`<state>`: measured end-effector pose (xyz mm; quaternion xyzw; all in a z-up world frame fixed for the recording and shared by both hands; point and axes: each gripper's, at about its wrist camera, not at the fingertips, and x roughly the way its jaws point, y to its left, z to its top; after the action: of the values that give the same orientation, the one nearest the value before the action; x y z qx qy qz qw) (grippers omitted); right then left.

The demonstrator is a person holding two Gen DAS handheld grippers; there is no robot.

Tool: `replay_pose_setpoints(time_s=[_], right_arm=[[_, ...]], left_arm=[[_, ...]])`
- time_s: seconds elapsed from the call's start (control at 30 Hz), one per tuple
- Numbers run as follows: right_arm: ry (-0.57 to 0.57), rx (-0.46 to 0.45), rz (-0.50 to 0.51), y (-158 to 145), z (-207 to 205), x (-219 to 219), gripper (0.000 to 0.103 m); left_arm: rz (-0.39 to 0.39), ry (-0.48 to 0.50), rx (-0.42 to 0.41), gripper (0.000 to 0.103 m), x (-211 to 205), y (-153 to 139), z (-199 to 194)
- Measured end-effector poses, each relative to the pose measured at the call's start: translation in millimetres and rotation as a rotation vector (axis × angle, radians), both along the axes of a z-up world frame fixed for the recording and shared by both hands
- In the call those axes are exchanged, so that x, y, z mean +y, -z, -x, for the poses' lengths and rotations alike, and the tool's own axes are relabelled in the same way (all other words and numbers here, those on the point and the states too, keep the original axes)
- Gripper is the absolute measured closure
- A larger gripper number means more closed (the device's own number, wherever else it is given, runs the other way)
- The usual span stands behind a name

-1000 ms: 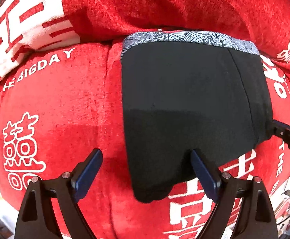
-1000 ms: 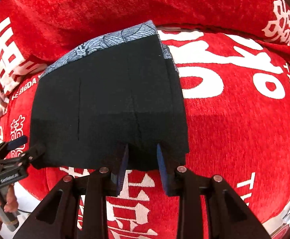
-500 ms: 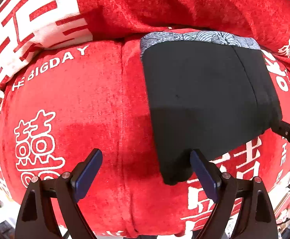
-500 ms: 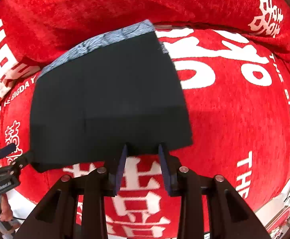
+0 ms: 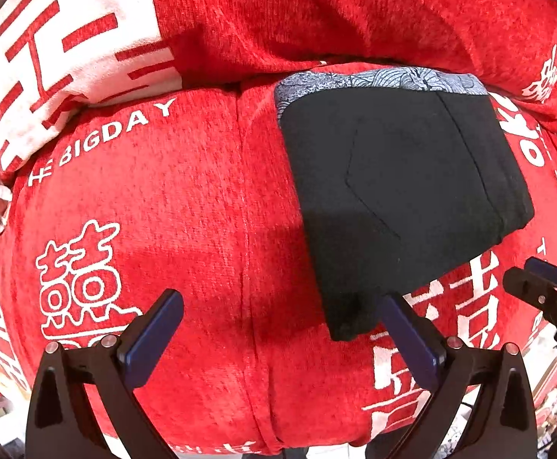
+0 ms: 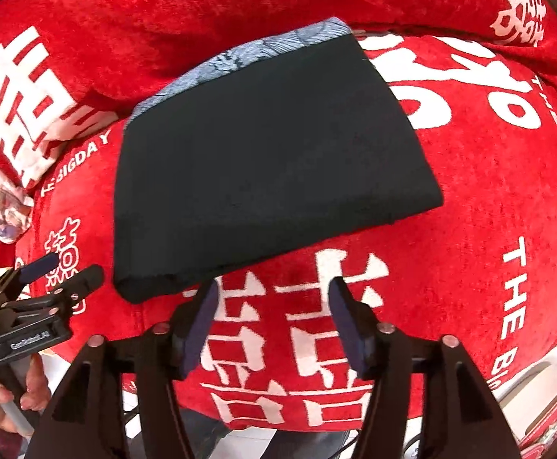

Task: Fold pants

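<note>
Above folded pants (image 5: 397, 191), left gripper (image 5: 278, 329) opening (empty), right gripper (image 6: 272, 321) opening

One folded pair of black pants (image 5: 401, 199), one red cushion (image 5: 163, 210), two grippers.

Red sofa cover (image 5: 186, 191) with white lettering
</note>
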<state>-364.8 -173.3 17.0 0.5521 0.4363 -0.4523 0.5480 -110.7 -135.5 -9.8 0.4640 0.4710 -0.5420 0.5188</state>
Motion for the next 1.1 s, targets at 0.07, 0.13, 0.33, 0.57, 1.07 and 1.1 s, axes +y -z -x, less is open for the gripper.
replay_pose_setpoints(time_s=[0.07,0.13,0.33,0.57,1.07,1.1], right_arm=[[-0.006,-0.011,0.023,-1,1,-1,0.022],[-0.008,0.011,0.064,-6,3,0,0.019],[-0.019,0.0,0.042,-3,25,-5,0.019],[0.012,-0.035,0.004,3,60,-21,0.019],[-0.014,-0.037,-0.015,19,111,-75,0.019],[-0.018,-0.038,-0.015,20,113,-77,0.019]], left_arm=[[-0.009,-0.002,0.005,0.0,0,1,2],[-0.014,-0.001,-0.002,0.0,-1,3,5],[-0.027,-0.023,-0.014,0.0,-7,7,17],[-0.029,-0.065,-0.03,0.0,-24,6,25],[-0.023,-0.143,-0.032,0.0,-63,19,38],[-0.026,-0.143,-0.03,0.0,-64,21,39]])
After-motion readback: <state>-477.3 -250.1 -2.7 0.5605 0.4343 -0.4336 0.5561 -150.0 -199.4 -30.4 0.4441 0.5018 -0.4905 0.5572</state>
